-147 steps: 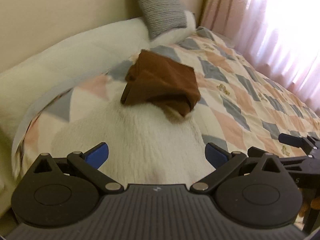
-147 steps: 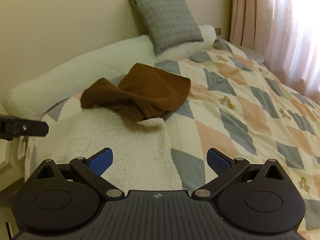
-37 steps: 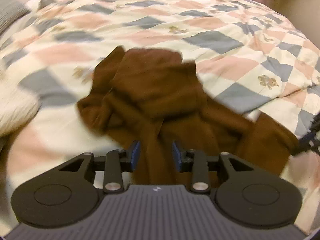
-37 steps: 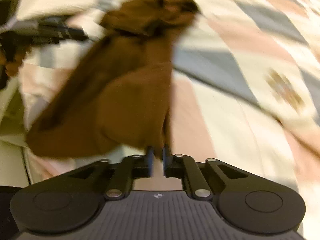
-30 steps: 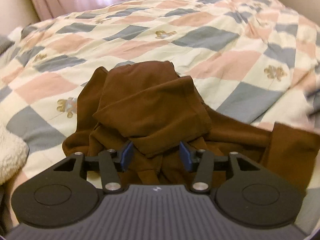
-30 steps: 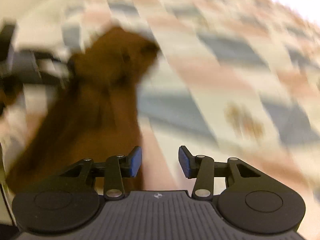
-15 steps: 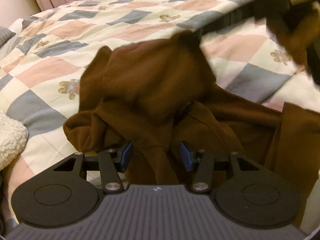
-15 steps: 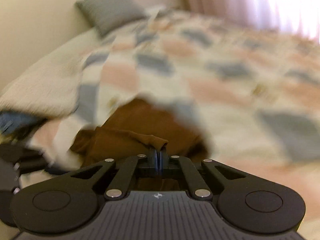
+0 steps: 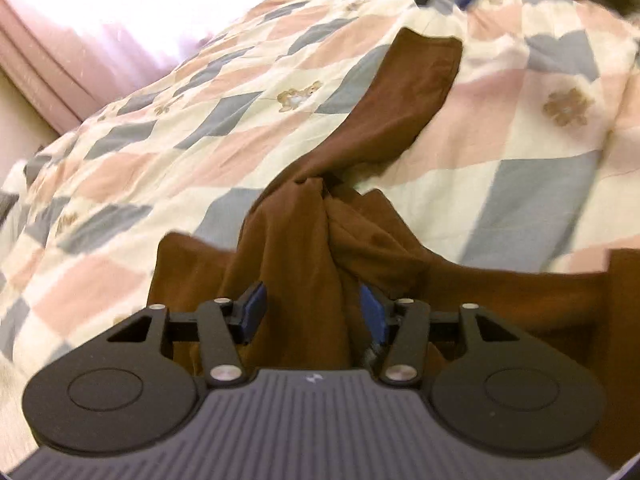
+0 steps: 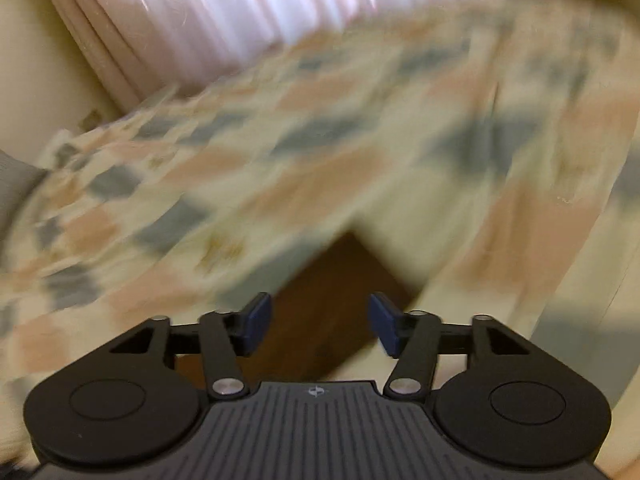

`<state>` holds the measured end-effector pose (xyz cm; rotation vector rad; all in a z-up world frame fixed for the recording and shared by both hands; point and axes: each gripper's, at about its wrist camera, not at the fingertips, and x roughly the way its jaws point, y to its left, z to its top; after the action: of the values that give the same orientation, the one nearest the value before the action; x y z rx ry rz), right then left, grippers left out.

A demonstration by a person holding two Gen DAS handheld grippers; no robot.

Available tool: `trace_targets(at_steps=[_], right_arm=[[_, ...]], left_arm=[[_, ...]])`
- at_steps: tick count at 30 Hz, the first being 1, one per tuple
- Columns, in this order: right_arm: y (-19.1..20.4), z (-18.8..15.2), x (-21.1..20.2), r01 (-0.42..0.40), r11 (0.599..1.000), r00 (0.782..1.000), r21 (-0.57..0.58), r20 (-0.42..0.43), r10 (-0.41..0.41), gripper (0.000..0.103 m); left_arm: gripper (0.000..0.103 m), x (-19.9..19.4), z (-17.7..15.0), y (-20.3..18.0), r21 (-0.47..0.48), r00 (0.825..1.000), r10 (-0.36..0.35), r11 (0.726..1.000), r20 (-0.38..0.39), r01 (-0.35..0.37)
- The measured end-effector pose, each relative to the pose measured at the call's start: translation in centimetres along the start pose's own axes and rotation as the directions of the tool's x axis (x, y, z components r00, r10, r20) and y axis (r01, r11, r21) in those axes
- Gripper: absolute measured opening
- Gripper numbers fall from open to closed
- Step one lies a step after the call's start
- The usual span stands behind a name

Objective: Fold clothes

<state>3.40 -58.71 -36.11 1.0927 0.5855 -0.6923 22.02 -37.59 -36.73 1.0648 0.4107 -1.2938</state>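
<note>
Left tool (image 9: 310,310) spread wide, straddling a bunched ridge of the brown garment (image 9: 348,216) without pinching it, seemingly to gather cloth. Right tool (image 10: 318,322) likewise released above a brown corner. Garment twisted, unfolded, on the checkered quilt (image 9: 192,120); curtain (image 10: 248,12) far off, nothing blocking.

Probably bedroom, quilted bed (image 9: 208,128), curtains (image 10: 248,12)
</note>
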Motion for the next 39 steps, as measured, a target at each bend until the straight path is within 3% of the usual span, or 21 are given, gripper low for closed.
trace_targets(at_steps=[2,6,7,8,9,11,12,15,17,19,23,26,27,29,31,34,38,39], right_arm=[[-1.8,1.0,-0.1,0.018,0.995,1.0,0.095,-0.009,-0.017,0.06],[-3.9,-0.2,3.4,-0.04,0.957,0.999,0.288,-0.006,0.044,0.062],[-4.1,0.0,4.1,-0.051,0.943,0.999,0.328,0.014,0.049,0.066],[-4.4,0.2,4.9,-0.063,0.928,0.998,0.367,0.033,0.055,0.07],[-4.4,0.6,5.7,-0.066,0.922,0.998,0.381,0.043,0.054,0.075],[-4.3,1.3,7.3,-0.069,0.914,0.997,0.4,0.059,0.049,0.047],[-4.1,1.6,7.0,-0.089,0.914,0.994,0.395,0.092,0.058,0.007],[-3.6,2.5,5.4,-0.159,0.916,0.976,0.367,0.199,0.089,0.006],[-4.0,2.9,0.2,-0.212,0.918,0.934,0.336,0.345,0.09,0.006],[-4.9,3.5,-5.6,-0.248,0.916,0.877,0.316,0.475,0.074,0.006],[-8.1,5.8,-17.6,-0.241,0.917,0.791,0.319,0.612,-0.004,0.005],[-8.3,6.7,-25.8,-0.148,0.956,0.714,0.254,0.696,-0.075,0.005],[-8.4,7.0,-28.9,-0.116,0.962,0.676,0.246,0.729,-0.105,0.005],[-9.0,7.6,-33.8,-0.068,0.968,0.622,0.243,0.769,-0.15,0.005],[-9.9,8.1,-37.1,-0.011,0.968,0.569,0.25,0.798,-0.199,0.005],[-12.6,9.7,-39.4,0.034,0.953,0.519,0.3,0.81,-0.273,0.005],[-16.3,11.3,-38.6,0.095,0.931,0.449,0.352,0.819,-0.356,0.005],[-17.2,11.5,-38.1,0.106,0.923,0.445,0.37,0.812,-0.377,0.007]], left_arm=[[0.049,1.5,0.8,0.1,0.031,1.0,0.009,0.999,0.0,-0.009],[0.054,4.7,2.0,0.3,0.124,0.996,0.091,0.988,-0.008,-0.09],[0.042,5.0,1.8,0.7,0.108,0.996,0.082,0.991,-0.017,-0.08],[0.018,5.2,1.6,1.1,0.088,0.997,0.071,0.994,-0.025,-0.068],[0.012,5.0,1.4,1.7,0.043,0.998,0.052,0.998,-0.022,-0.051],[0.01,3.5,0.7,3.5,-0.072,1.0,0.023,0.997,0.012,-0.023],[0.009,2.2,0.4,4.8,-0.139,0.999,0.034,0.99,0.036,-0.029],[0.009,-2.6,-1.2,9.8,-0.342,0.99,0.083,0.939,0.112,-0.04],[0.009,-6.2,-2.6,13.8,-0.465,0.982,0.107,0.885,0.154,-0.024],[0.009,-9.1,-3.6,17.0,-0.546,0.977,0.117,0.838,0.179,-0.001],[0.009,-12.6,-2.7,21.2,-0.603,0.961,0.097,0.794,0.26,0.083],[0.008,-13.3,-0.5,22.9,-0.633,0.938,0.068,0.755,0.34,0.175],[0.008,-13.3,0.4,23.2,-0.641,0.926,0.061,0.739,0.373,0.209],[0.008,-13.2,1.9,23.7,-0.653,0.9,0.055,0.707,0.432,0.27],[0.008,-12.0,3.6,24.1,-0.671,0.874,0.044,0.66,0.484,0.338],[0.009,-8.5,5.9,24.5,-0.698,0.85,0.059,0.601,0.524,0.389],[0.009,-2.9,7.9,26.0,-0.772,0.862,0.078,0.491,0.501,0.404],[0.009,-1.7,8.3,26.0,-0.773,0.88,0.064,0.51,0.471,0.377]])
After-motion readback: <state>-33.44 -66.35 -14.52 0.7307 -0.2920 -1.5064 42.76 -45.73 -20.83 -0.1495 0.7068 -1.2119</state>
